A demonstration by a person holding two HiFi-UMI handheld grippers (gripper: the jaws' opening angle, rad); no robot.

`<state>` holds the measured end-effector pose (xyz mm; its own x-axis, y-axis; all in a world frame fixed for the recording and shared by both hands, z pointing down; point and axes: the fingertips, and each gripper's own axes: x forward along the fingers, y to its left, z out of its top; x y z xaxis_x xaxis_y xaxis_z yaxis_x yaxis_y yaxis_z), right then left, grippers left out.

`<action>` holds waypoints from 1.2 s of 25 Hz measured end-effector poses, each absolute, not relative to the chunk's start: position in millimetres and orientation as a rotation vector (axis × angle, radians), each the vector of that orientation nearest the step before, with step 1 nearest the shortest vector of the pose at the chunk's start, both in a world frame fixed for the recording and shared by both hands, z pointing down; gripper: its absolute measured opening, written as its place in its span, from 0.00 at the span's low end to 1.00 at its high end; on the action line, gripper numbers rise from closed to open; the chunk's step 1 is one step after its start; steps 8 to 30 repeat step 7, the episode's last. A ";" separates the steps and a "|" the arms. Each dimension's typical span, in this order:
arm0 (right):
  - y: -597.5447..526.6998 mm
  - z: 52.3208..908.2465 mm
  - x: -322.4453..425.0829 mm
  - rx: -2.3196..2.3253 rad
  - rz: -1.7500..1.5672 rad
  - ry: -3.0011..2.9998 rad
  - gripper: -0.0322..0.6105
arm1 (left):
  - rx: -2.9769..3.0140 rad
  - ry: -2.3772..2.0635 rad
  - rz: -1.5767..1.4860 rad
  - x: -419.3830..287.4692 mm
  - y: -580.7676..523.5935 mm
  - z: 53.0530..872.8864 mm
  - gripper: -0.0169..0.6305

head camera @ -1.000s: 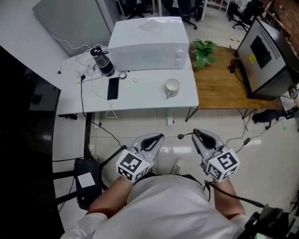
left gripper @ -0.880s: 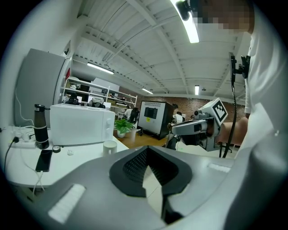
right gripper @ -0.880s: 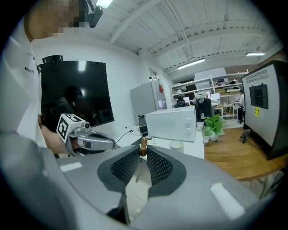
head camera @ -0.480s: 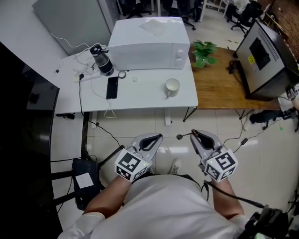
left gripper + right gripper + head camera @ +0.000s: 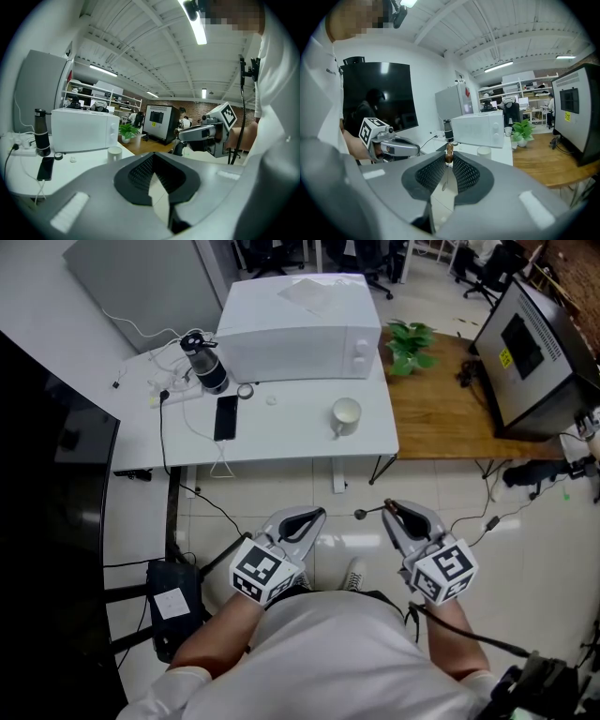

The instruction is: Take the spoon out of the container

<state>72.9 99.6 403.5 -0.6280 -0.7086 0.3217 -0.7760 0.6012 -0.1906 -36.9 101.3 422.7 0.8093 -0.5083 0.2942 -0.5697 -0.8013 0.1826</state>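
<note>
Jaws of the right gripper (image 5: 449, 161) are clamped on a thin spoon with a brown end (image 5: 448, 154). It is held over the pale tiled floor (image 5: 347, 493), well apart from the round white mug (image 5: 345, 415). Jaws of the left gripper (image 5: 152, 158) are pressed together with nothing between them. The mug is set on the long white table (image 5: 300, 432), near a big white microwave (image 5: 300, 329), a flat black phone (image 5: 226, 417) and a dark bottle (image 5: 206, 362). What is inside the mug cannot be told
</note>
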 end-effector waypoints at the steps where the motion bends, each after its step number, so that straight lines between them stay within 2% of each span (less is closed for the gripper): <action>1: 99.6 404.1 72.5 1.230 0.465 -2.615 0.14 | 2.732 -0.832 0.335 -37.4 100.9 423.2 0.03; 30: 98.9 406.1 72.7 1.228 0.469 -2.614 0.14 | 2.729 -0.839 0.334 -38.2 98.4 424.3 0.03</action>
